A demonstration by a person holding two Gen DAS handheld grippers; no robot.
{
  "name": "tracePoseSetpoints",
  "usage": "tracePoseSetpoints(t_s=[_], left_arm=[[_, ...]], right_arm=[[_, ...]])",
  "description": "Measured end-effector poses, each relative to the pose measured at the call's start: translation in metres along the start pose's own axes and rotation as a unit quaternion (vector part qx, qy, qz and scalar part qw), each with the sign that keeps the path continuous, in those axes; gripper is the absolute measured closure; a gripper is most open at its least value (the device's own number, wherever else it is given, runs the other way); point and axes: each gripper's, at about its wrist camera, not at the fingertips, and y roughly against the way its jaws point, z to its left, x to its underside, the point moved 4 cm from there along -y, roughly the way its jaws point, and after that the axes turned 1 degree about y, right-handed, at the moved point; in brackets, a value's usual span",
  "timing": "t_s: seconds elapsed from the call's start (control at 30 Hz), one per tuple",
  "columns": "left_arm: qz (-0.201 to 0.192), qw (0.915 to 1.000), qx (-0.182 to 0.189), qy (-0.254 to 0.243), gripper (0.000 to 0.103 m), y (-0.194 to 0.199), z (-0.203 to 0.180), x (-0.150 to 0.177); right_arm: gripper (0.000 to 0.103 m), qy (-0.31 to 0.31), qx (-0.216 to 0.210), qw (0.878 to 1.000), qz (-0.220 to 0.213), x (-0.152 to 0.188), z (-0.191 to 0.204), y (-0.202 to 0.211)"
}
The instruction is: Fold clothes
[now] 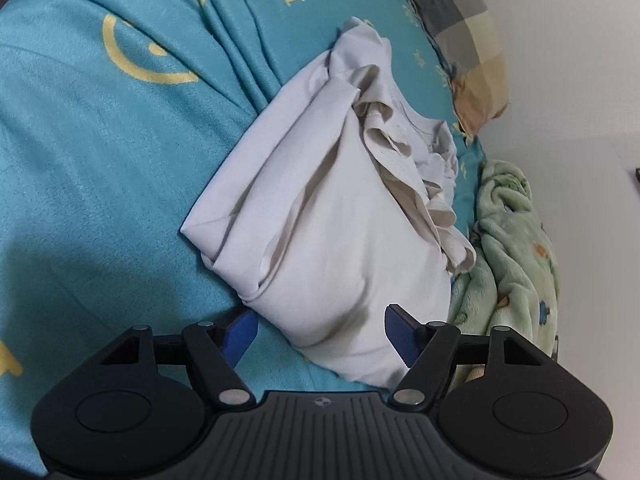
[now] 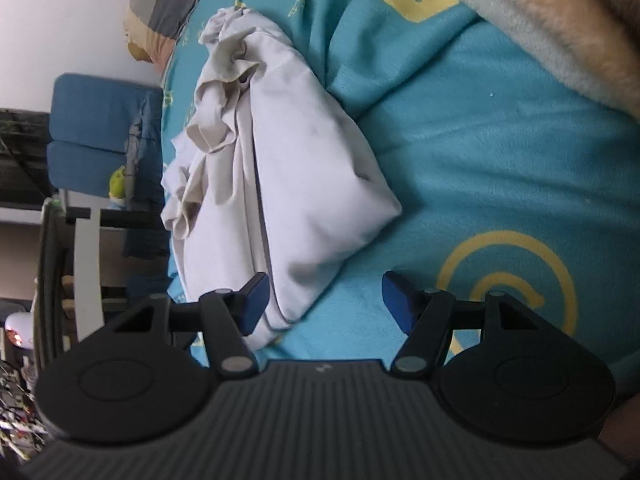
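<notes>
Both grippers (image 1: 320,334) (image 2: 324,300) gape astride folded garment's (image 1: 320,208) near edge.

Matt creased garment (image 1: 320,216), seemingly cotton

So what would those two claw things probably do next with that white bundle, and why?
Probably close on its near edge. The white garment lies bunched on the teal bedspread, and both the left gripper and right gripper hang open at that edge, holding nothing.
</notes>
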Motion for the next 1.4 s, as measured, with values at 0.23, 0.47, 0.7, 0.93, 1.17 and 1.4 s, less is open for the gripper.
tracePoseSetpoints(t_s=[0.23,0.47,0.7,0.93,1.17,1.4], left_arm=[[-0.021,0.9994,0.013,0.025,0.062,-0.004,0.007,-0.012],[-0.042,0.9987,0.024,0.013,0.085,0.007,-0.001,-0.011],[-0.057,0.9976,0.038,0.008,0.09,0.021,-0.003,-0.007],[-0.056,0.9976,0.041,0.005,0.091,0.026,0.0,-0.008],[-0.06,0.9971,0.045,0.006,0.094,0.028,-0.002,-0.008],[-0.085,0.9935,0.075,0.005,0.097,0.065,-0.015,-0.011]], right_arm=[[0.076,0.025,0.014,0.998,-0.05,-0.007,0.008,-0.008],[0.089,0.062,0.015,0.995,-0.074,-0.005,0.018,0.003],[0.09,0.052,0.001,0.995,-0.084,-0.006,0.016,0.01],[0.09,0.053,0.0,0.995,-0.087,-0.005,0.018,0.009],[0.09,0.058,-0.001,0.994,-0.091,-0.003,0.019,0.012],[0.092,0.064,-0.015,0.992,-0.107,0.004,0.038,0.035]])
